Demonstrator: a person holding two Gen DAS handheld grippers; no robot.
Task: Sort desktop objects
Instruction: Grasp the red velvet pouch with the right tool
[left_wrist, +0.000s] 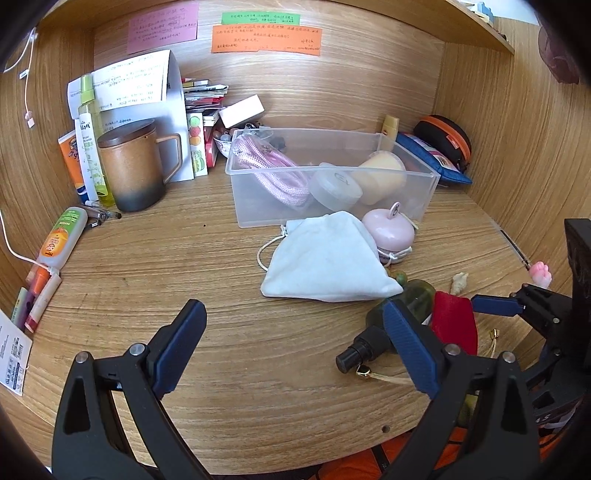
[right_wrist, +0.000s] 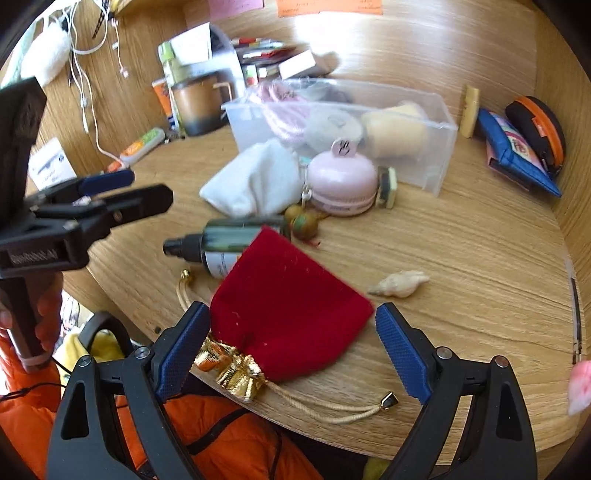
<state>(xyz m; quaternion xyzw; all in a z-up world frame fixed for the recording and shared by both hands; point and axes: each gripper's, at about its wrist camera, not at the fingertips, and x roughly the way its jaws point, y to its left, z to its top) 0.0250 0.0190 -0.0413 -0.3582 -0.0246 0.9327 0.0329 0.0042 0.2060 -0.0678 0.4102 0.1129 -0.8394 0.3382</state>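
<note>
A red velvet pouch (right_wrist: 288, 306) with gold trim lies at the desk's front edge between the fingers of my right gripper (right_wrist: 295, 350), which is open around it. The pouch also shows in the left wrist view (left_wrist: 454, 321). A green spray bottle (right_wrist: 229, 243) lies behind it, next to a white pouch (right_wrist: 255, 181), a pink round case (right_wrist: 341, 184) and a seashell (right_wrist: 400, 282). A clear plastic bin (left_wrist: 332, 173) holds pink cord and round items. My left gripper (left_wrist: 295, 350) is open and empty over bare desk, left of the bottle (left_wrist: 399, 317).
A brown mug (left_wrist: 135, 166), tubes and papers stand at the back left. A blue pouch (left_wrist: 436, 158) and an orange-trimmed case (left_wrist: 447, 140) sit at the back right. Wooden walls enclose the desk. An orange jacket (right_wrist: 229, 439) is below the front edge.
</note>
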